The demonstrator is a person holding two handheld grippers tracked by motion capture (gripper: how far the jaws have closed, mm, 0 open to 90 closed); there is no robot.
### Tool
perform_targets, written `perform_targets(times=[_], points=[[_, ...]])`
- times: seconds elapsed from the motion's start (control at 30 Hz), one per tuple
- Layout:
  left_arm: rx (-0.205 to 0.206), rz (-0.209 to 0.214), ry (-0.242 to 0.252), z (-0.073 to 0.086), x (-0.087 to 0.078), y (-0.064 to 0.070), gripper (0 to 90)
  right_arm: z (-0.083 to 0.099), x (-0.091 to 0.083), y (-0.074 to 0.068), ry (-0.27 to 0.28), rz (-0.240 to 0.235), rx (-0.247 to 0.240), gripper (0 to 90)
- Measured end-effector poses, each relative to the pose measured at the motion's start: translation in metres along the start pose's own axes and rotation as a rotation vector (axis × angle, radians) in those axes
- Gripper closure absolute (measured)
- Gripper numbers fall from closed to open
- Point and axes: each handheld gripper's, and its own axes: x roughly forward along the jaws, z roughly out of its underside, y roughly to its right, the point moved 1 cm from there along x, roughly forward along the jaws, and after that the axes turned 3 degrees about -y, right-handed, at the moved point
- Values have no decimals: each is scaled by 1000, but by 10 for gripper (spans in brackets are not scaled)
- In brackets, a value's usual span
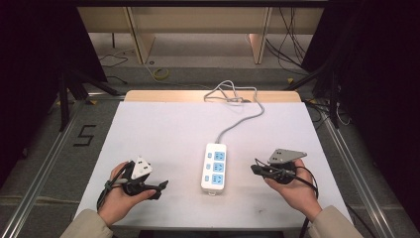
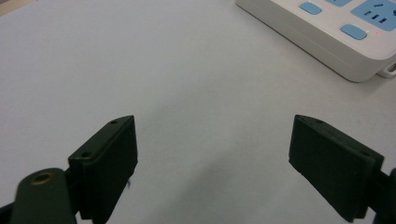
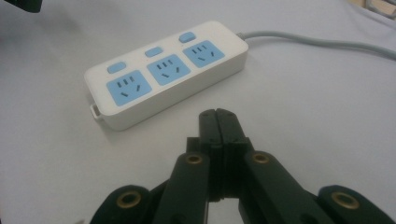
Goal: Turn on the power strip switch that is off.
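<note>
A white power strip (image 1: pixel 214 166) with three blue sockets and small blue switches lies flat at the middle of the white table (image 1: pixel 163 134). Its grey cable (image 1: pixel 236 119) runs to the far edge. My left gripper (image 1: pixel 160 190) is held low to the strip's left and points toward it. In the left gripper view its jaws (image 2: pixel 212 126) stand wide apart with only bare table between them, and the strip (image 2: pixel 345 32) is at the upper right. My right gripper (image 1: pixel 254 168) is just right of the strip. Its jaws (image 3: pixel 217 114) are pressed together and empty, a short way from the strip (image 3: pixel 168 70).
The cable (image 3: pixel 317 42) coils loosely at the table's far edge, where a wooden strip (image 1: pixel 163 95) shows. Beyond the table are floor cables and dark stands. Metal rails run along both sides.
</note>
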Motion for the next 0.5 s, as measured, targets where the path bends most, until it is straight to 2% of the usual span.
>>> perform_targets(times=[0.5], points=[[-3,0,0,0,0,0,150,-7,4,1,-5,-8,2,900]])
